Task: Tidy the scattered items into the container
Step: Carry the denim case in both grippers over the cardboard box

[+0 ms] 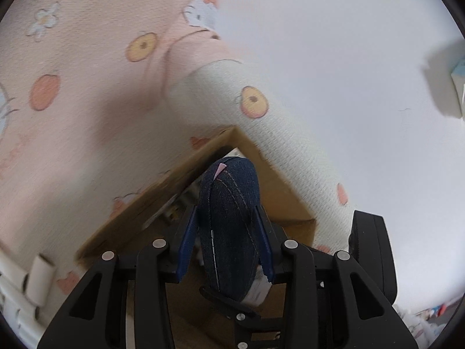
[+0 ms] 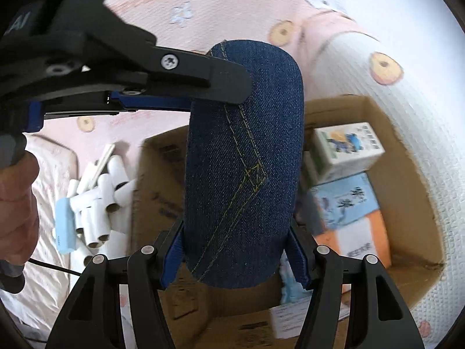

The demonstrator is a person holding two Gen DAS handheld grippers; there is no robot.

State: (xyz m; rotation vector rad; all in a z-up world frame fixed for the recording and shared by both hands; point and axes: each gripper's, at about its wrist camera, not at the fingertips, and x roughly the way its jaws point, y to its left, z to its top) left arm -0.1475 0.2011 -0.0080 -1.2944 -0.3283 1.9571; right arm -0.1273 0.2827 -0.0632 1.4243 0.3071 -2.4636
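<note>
In your left wrist view, your left gripper (image 1: 229,241) clamps one end of the denim case (image 1: 229,218), held above the cardboard box (image 1: 162,192) on the pink patterned blanket (image 1: 81,93)

In your right wrist view, your right gripper (image 2: 235,258) grips the case's other end over the open box, where cartons (image 2: 345,148) lie; paper tubes (image 2: 98,200) sit beside it

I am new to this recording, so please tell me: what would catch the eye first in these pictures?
A dark denim pouch fills the centre, clamped by both claws, right from below and left at its upper part. Behind and below it stands an open cardboard box holding cartons. White paper tubes lie beside the box.
</note>
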